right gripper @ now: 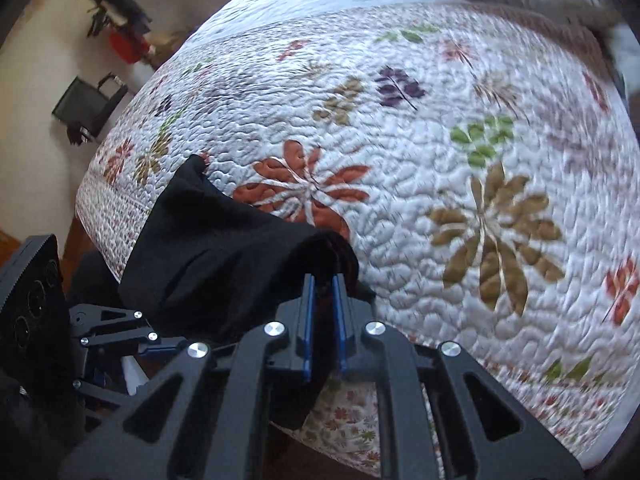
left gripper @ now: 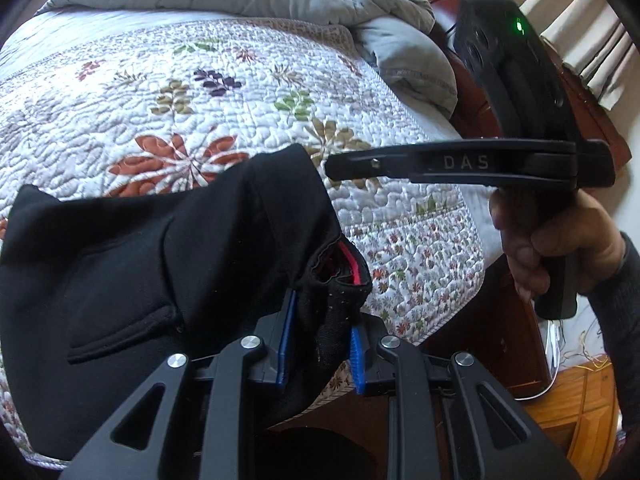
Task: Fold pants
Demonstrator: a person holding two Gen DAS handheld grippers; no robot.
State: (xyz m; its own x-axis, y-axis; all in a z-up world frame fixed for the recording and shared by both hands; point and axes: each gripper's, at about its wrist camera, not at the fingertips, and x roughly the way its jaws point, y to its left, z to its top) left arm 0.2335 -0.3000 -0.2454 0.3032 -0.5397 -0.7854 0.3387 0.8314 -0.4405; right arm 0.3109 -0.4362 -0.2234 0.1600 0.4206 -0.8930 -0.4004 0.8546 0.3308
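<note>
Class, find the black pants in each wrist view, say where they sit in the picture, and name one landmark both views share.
Left wrist view: the black pants fill the lower left, over the bed's edge.
Right wrist view: the black pants lie at lower left of centre.
Shared landmark: the large orange flower on the quilt, just beyond the pants.

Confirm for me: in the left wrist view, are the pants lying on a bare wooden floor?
No. The black pants rest on a floral quilt covering the bed.

The pants (left gripper: 132,256) are seen as matt black knit cloth. The quilt (right gripper: 420,128) is stitched, puckered printed cotton. Gripper fingers (left gripper: 358,354) are matt black plastic, ribbed blue pads, shiny metal pins.
</note>
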